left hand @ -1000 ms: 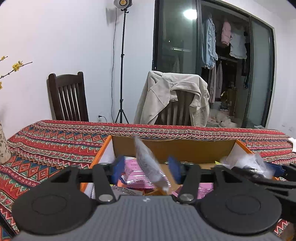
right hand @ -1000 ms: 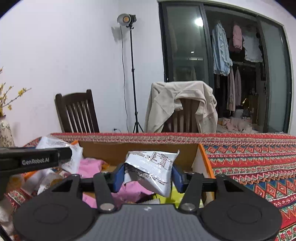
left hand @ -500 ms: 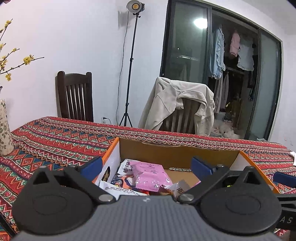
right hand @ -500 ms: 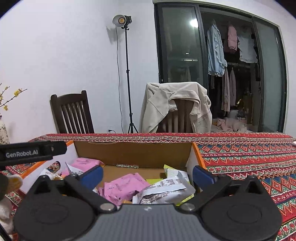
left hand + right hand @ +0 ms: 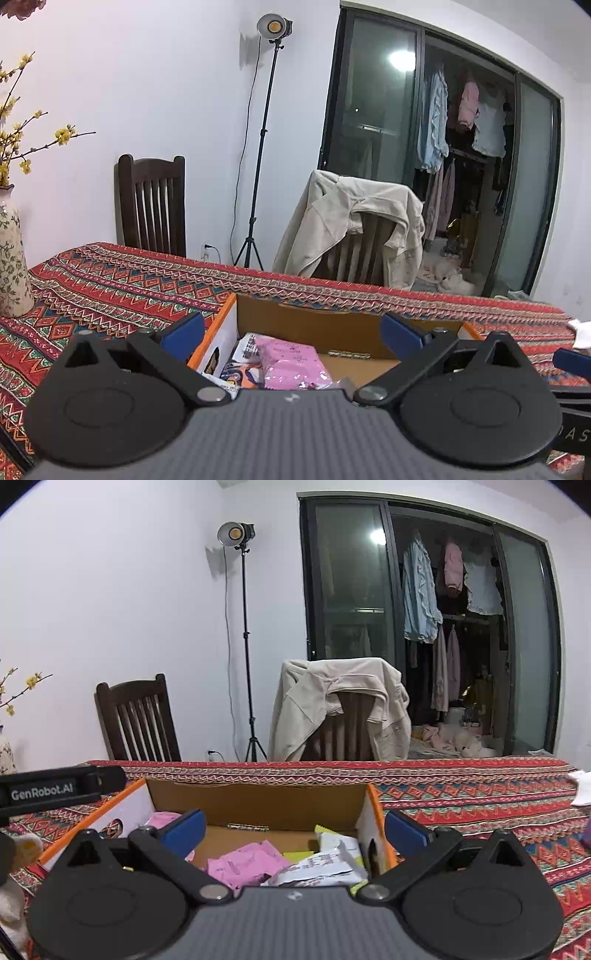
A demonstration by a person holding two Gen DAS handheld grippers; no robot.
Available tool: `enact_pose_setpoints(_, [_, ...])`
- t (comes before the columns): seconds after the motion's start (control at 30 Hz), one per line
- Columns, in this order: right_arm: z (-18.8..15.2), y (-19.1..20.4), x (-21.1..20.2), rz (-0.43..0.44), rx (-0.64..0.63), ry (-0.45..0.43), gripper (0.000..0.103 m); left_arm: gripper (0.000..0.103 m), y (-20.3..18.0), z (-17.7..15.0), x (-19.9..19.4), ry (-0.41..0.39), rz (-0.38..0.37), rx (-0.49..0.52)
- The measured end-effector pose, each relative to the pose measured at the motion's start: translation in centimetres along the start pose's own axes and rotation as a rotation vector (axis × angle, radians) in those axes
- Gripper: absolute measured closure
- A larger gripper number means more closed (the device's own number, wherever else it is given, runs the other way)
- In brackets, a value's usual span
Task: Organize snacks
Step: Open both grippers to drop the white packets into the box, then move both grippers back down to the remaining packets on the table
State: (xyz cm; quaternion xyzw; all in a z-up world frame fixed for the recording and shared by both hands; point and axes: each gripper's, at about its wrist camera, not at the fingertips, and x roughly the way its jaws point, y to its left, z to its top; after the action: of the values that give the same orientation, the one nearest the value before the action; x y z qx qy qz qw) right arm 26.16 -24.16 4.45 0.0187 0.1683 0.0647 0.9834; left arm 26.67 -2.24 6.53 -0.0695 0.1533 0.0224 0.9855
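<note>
A second ago each tool was pinching a packet over the box: the left hand-held gripper [image 5: 291,334] a clear, crinkled plastic sachet, the right hand-held gripper [image 5: 293,829] a white printed foil snack bag. Both sets of blue-padded jaws now stand spread as wide as they go with nothing between them, and both packets have gone down into the open brown cardboard box with orange-edged flaps [image 5: 314,325]. The two views have also lifted a little, so more of the far wall shows. I read that as two more snacks filed away and both hands free to fetch the next ones; no loose snack shows on the bench from here, so how many remain I cannot tell.

The box sits on the bench under a red, zigzag-patterned woven cloth [image 5: 110,284], near the front edge and directly ahead of both tools. Inside, toward the left, lies a flat pink plastic snack pouch [image 5: 290,363] on top of some darker printed packets. In the right wrist view a second, crumpled pink wrapper [image 5: 247,866] lies mid-box, with the white printed foil bag [image 5: 325,866] slumped just to its right against the box's right wall, a strip of yellow-green packaging beside it. The packets lie loosely overlapping rather than in rows, and bare cardboard floor shows at the far side, so there is room left.
</note>
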Motion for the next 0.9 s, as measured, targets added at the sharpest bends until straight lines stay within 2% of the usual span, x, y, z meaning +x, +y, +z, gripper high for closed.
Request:
enact_pose_setpoints(0.17, [1.1,-0.1,-1.5,0.012,0.011,0.020,0.000,0.000,0.3,0.8,-1.2,0.020,-0.013,-0.002])
enact_pose_setpoints(0.37, [0.9,-0.7,-3.6,0.029,0.028,0.052,0.000,0.000,0.9,0.3,-3.1,0.054,-0.017,0.048])
enact_pose_setpoints(0.9, [-5.6,0.3,-6.6,0.011,-0.034,0.212,0.000,0.000,4.2,-4.7,-7.2,0.158,-0.004,0.120])
